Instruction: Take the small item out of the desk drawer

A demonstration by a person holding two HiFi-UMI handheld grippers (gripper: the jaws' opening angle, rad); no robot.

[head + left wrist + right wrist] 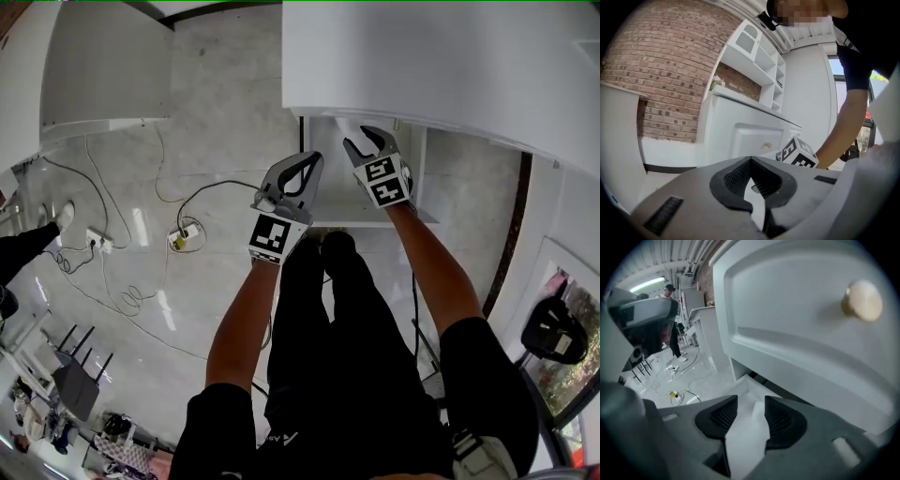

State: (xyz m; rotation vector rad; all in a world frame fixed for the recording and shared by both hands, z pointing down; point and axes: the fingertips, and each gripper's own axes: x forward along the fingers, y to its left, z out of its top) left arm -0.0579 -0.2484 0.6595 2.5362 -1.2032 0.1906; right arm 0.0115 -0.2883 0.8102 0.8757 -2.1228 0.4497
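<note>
My right tongs [368, 142] have room inside the open drawer [339, 197]; the desk top [450, 56] overhangs close above, and the knobbed drawer front [797, 333] crowds the right gripper view's upper right.

Bench [450, 66] spans the upper right. Open drawer [352, 206] juts from under its edge, toward the person. Right tongs [364, 139] over the drawer; left tongs [314, 159] just left of it, outside. Small item [759, 411] in the drawer, ahead of the right tongs' gap. Knob [862, 301] on the front above. Power strip [184, 238] on floor [225, 112], left, well apart.
</note>
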